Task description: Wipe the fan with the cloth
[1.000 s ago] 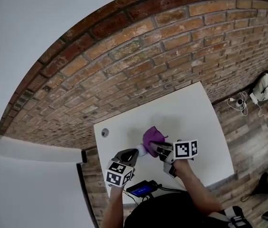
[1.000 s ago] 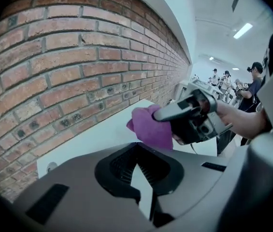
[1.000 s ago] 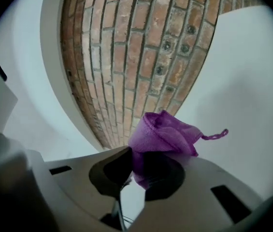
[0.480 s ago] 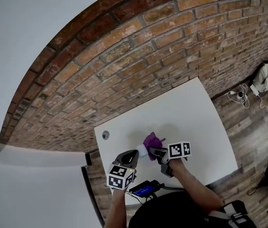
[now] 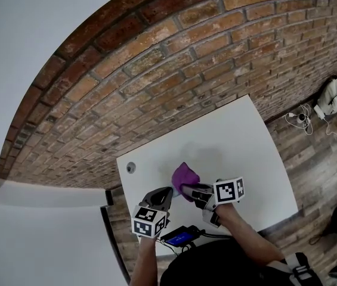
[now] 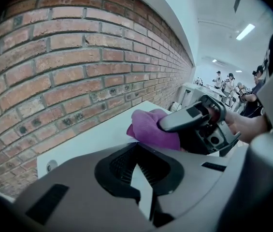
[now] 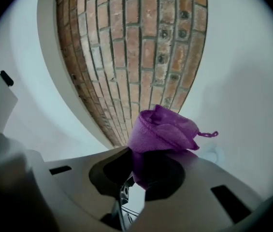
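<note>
The right gripper [image 5: 189,189] grips a crumpled purple cloth [image 5: 184,176] over the white worktop [image 5: 240,142]; the left gripper [image 5: 165,193] sits closed beside it.

At lower centre, the cloth [image 5: 184,176] sits at the tip of the right gripper [image 5: 187,190] over the table [image 5: 240,148], just right of the left gripper [image 5: 167,193]. The brick wall [image 5: 156,70] spans the frame above.

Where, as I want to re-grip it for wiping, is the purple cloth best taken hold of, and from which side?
Probably the bunched wad of the purple cloth that sticks out past the right gripper, whose jaws are shut on its other end. Come from the side facing that gripper: there the wad is exposed, while the gripper covers the rest.
</note>
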Available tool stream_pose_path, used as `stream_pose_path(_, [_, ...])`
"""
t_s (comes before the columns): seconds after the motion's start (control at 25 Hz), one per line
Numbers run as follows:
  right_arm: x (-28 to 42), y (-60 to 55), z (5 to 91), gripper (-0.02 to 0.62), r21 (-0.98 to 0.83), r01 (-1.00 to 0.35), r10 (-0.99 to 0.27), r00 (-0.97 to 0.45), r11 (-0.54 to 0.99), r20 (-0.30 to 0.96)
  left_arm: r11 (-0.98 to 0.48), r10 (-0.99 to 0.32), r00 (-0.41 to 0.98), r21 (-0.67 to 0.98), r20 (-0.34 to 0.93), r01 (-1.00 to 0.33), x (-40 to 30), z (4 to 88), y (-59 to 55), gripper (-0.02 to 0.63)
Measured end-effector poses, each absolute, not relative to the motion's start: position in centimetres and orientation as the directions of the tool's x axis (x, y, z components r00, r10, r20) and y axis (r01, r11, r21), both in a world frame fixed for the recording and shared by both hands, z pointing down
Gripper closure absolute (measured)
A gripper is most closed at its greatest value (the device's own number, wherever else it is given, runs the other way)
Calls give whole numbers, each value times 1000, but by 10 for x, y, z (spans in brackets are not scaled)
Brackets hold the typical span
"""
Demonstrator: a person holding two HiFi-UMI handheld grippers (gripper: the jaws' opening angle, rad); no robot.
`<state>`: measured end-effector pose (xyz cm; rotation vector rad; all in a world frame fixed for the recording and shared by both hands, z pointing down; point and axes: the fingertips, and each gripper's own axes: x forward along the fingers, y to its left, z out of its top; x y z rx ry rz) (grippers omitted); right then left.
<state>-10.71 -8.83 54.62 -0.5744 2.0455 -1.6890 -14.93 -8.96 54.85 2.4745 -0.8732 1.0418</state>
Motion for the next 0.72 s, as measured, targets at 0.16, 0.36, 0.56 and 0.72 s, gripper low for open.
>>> stream_pose_path(0.16, [-111,-90,563,548,-988,-62,-585,-810,143,-34,-763,-412,547,52,729,-644,-148,549,-89,600])
stream_pose_path(0.36, [-112,-88,621,548,-982,-178,-565,-817,57,115,-758,-419,547,53,724,-650,-150,548,-90,600])
stream_pose_path(0.56, [-100,-68,688,548,-923,-382,-522,-777,-54,352,-756,-415,552,63,723,-651,-149,549,-88,600])
stream_pose_path(0.72, [-89,-79,640,548,-985,-172,-600,-787,-9,143,-752,-421,555,67,717,-656,-149,548,-90,600])
